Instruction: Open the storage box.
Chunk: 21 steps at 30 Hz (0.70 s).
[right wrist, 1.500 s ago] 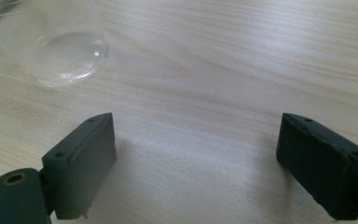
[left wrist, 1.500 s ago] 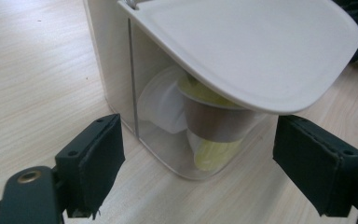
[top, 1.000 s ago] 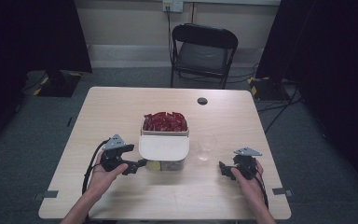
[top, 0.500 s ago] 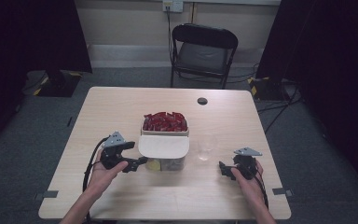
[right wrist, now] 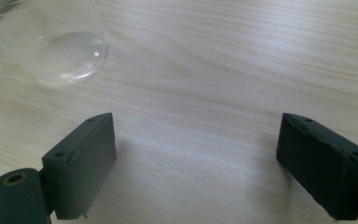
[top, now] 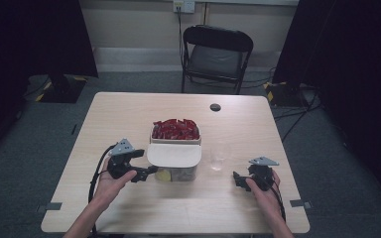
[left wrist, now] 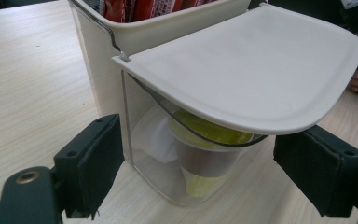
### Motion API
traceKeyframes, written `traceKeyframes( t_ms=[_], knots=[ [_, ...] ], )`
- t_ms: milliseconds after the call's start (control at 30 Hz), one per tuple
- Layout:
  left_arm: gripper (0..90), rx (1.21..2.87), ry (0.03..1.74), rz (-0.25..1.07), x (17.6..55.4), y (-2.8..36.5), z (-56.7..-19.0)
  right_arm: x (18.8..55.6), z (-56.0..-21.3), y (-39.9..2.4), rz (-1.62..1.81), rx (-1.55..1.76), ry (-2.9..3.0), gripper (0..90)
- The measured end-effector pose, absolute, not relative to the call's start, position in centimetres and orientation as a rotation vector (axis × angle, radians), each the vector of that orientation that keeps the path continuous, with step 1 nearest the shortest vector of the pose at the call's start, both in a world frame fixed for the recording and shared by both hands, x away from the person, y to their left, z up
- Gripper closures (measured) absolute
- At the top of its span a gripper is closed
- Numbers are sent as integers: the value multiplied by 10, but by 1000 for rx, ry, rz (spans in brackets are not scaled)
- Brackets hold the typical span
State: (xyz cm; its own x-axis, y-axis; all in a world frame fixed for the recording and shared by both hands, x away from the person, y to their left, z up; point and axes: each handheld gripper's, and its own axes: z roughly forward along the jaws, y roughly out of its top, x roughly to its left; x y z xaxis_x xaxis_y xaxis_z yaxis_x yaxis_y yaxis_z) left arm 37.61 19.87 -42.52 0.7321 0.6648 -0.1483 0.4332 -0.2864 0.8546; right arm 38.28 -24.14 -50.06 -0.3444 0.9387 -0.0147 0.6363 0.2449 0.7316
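Here left gripper level, released, jaws flanking clear container; right gripper released, low over table.

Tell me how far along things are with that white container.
Done: little that shows. The white container has its lid down over the clear compartment holding pods. In hand: the left gripper sits open at that compartment, not gripping. The right gripper waits open near the empty clear cup. Left: fetching a pod.
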Motion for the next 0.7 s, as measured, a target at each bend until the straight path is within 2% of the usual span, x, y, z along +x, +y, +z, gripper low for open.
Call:
traceKeyframes(
  t_ms=[700],
  knots=[
    [154, 1939, 835, 296, 381, 196, -413, 383, -501, -241, 889, 1433, 2069, 112]
  ],
)
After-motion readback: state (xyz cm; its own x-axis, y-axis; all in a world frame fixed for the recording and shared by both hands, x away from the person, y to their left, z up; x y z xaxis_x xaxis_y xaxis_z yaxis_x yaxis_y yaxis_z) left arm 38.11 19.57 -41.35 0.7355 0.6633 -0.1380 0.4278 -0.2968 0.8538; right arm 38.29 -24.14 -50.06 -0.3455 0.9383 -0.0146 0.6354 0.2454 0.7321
